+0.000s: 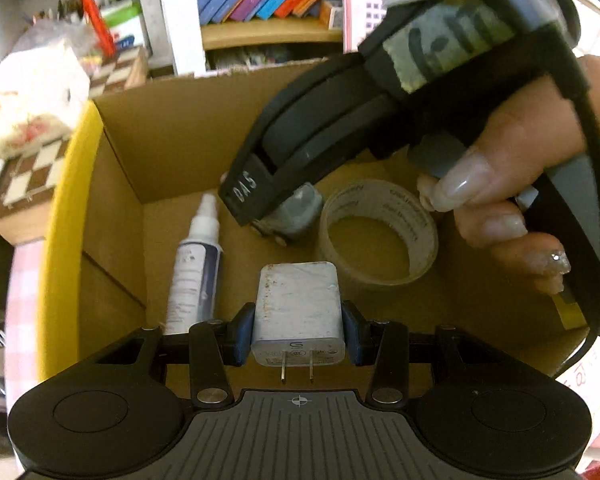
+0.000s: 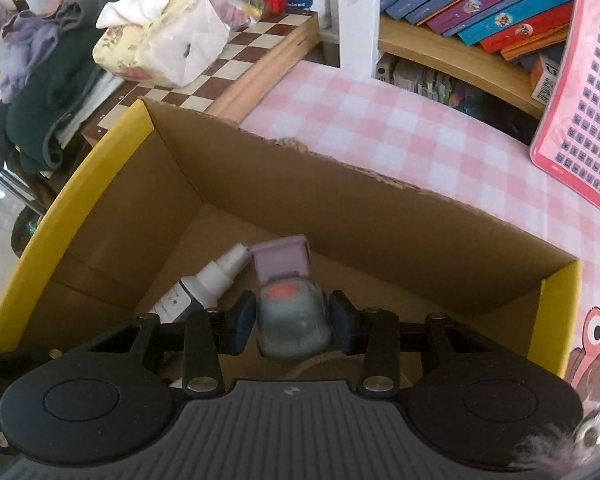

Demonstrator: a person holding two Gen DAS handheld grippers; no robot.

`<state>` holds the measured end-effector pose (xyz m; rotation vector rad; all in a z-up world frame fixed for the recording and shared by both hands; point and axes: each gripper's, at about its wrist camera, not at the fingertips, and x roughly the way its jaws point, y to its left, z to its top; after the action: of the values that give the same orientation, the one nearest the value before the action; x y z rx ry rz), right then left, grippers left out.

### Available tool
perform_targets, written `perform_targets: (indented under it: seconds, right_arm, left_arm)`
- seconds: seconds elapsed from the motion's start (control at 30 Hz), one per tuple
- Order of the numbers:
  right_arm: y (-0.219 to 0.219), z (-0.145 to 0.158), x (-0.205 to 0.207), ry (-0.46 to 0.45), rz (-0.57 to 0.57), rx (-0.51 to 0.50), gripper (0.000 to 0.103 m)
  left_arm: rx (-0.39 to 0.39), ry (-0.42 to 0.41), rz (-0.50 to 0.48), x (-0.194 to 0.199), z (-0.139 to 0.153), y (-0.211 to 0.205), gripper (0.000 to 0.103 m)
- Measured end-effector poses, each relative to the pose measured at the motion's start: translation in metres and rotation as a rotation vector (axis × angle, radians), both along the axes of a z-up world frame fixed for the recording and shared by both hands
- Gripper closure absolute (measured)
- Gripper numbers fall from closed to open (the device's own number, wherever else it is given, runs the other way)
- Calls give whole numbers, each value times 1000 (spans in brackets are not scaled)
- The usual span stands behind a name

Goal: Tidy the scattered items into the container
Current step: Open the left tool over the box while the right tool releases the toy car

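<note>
An open cardboard box (image 1: 172, 148) with yellow outer sides is the container; it also shows in the right wrist view (image 2: 340, 208). My left gripper (image 1: 298, 330) is shut on a white plug adapter (image 1: 298, 308), prongs toward the camera, held over the box. My right gripper (image 2: 291, 322) is shut on a small grey tape dispenser with a lilac flap (image 2: 290, 312), low inside the box; it shows in the left wrist view (image 1: 296, 212). A white spray bottle (image 1: 196, 276) and a clear tape roll (image 1: 380, 232) lie on the box floor. The bottle also shows in the right wrist view (image 2: 204, 284).
A chessboard box (image 2: 240, 64) with a white floral bag (image 2: 160, 44) on it stands behind the box. A pink checked cloth (image 2: 400, 132) covers the table. A pink toy tablet (image 2: 580, 108) and a bookshelf (image 2: 480, 8) stand at the right.
</note>
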<state>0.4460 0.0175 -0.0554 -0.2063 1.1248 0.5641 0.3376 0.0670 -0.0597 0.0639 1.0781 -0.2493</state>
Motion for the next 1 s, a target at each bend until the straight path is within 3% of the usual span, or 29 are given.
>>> perform_targets:
  seconds: [0.17, 0.27, 0.33, 0.43, 0.5, 1.0]
  right_arm:
    - [0, -3, 1, -3, -2, -1, 64]
    - [-4, 0, -1, -16, -8, 17, 50]
    - [-6, 4, -3, -27, -11, 31, 47]
    - [-9, 13, -8, -46, -17, 47, 41]
    - [-13, 21, -14, -63, -17, 58, 38]
    - [-40, 73, -78, -162, -52, 134, 34]
  left_arm:
    - [-17, -6, 13, 0, -1, -2, 60]
    - [-16, -19, 10, -1, 0, -3, 58]
    - [-17, -25, 11, -2, 2, -3, 58]
    - [-11, -28, 16, -4, 3, -3, 46]
    - [-10, -45, 14, -9, 6, -3, 44]
    - [9, -256, -29, -70, 60, -12, 36]
